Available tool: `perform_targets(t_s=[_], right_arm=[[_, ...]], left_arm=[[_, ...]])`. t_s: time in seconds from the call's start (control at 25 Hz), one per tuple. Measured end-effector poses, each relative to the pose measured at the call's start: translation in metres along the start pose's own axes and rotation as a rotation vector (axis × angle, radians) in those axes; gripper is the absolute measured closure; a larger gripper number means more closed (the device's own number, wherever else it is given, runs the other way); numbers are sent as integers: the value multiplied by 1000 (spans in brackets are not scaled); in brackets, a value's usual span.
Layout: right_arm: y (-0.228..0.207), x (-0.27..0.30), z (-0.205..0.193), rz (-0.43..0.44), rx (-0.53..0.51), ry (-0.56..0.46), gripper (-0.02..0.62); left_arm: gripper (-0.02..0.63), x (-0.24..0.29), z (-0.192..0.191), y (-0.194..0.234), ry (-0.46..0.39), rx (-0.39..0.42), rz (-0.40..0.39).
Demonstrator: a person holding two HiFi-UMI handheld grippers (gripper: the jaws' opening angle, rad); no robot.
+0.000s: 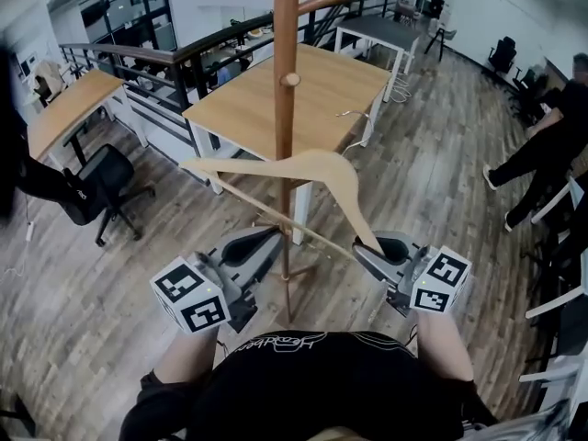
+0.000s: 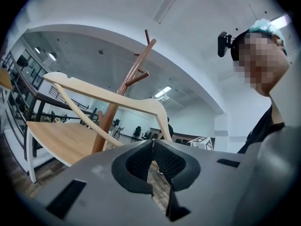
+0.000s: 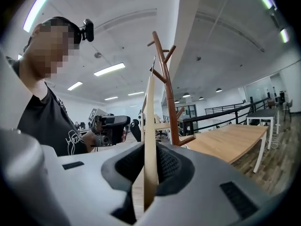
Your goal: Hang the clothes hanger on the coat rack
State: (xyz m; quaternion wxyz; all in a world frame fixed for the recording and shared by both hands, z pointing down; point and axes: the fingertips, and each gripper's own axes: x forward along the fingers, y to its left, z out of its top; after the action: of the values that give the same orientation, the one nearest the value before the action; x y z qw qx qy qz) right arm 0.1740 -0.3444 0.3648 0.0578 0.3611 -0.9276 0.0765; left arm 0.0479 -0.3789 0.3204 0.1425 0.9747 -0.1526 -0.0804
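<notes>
A light wooden hanger [image 1: 308, 166] hangs in the air just in front of the brown coat rack pole [image 1: 286, 108], its lower bar slanting down to the right. My right gripper [image 1: 372, 244] is shut on the hanger's right arm end. In the right gripper view the wooden arm [image 3: 150, 126] stands upright between the jaws of my right gripper [image 3: 150, 147], with the rack [image 3: 168, 93] behind it. My left gripper [image 1: 253, 244] is shut and empty, below the lower bar near the pole. The left gripper view shows my left gripper [image 2: 153, 144] under the hanger [image 2: 108, 95] and the rack [image 2: 123, 91].
A wooden table [image 1: 322, 85] stands right behind the rack. A black office chair [image 1: 92, 186] and another desk [image 1: 64, 108] are at the left. A railing [image 1: 184, 53] runs behind. A person [image 1: 551, 131] stands at the right, near white chair frames [image 1: 559, 306].
</notes>
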Motion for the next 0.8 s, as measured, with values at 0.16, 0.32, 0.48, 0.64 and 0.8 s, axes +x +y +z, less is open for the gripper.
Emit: perform_targets(t_s=[0.16, 0.32, 0.48, 0.64, 0.8], right_arm=[[-12, 16, 9, 53, -23, -1, 520], [-32, 28, 21, 112, -31, -20, 520], [-49, 42, 31, 193, -36, -25, 520], [-65, 56, 39, 260, -69, -6, 520], [-77, 71, 43, 336, -81, -1, 520]], left_arm=[[589, -8, 6, 9, -13, 24, 62], [589, -12, 13, 17, -51, 19, 135], [589, -12, 20, 24, -81, 35, 216], [589, -9, 23, 33, -101, 42, 291], [589, -5, 22, 43, -125, 34, 366]])
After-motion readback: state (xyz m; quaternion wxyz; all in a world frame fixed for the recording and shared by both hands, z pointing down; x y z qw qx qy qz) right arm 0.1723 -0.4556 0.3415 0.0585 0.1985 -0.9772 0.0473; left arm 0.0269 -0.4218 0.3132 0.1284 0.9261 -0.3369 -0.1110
